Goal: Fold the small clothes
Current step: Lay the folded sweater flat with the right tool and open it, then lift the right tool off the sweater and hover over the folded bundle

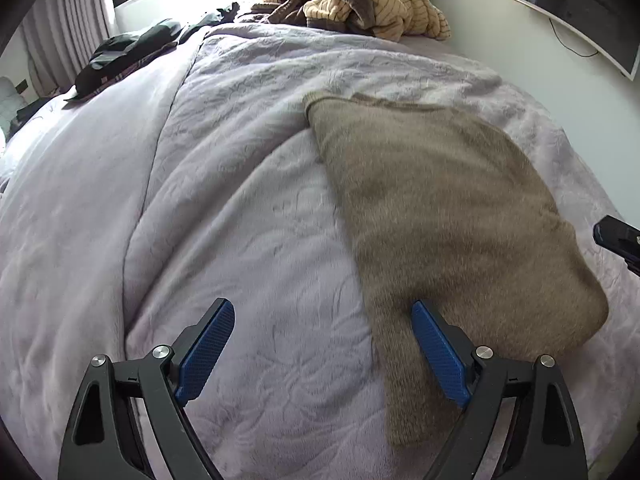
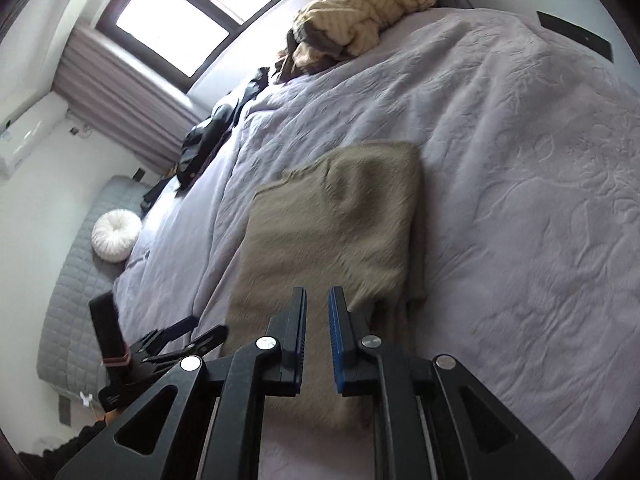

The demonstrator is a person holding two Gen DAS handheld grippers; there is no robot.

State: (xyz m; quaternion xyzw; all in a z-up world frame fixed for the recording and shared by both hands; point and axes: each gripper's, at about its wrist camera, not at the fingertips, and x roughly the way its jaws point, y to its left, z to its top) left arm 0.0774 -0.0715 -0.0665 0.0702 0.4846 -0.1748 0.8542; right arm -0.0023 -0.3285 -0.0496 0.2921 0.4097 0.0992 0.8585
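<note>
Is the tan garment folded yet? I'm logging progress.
Folded: the tan garment lies as a compact rectangle with doubled layers along its right edge.

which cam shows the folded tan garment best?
Right wrist: the folded tan fuzzy garment sits mid-frame on the lilac bedspread, its stacked layers visible along one edge. Left wrist shows it off to the right, partly behind the tool's finger.

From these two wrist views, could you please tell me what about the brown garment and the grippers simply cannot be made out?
- Brown garment: near edge hidden behind the left gripper in the left wrist view; layers underneath unseen.
- Same garment, right wrist view: the right gripper covers its near end, and its surface is blurred.
- Right gripper: only a tip shows at the left view's right edge.
- Striped clothes pile: too crumpled to count the pieces.
</note>
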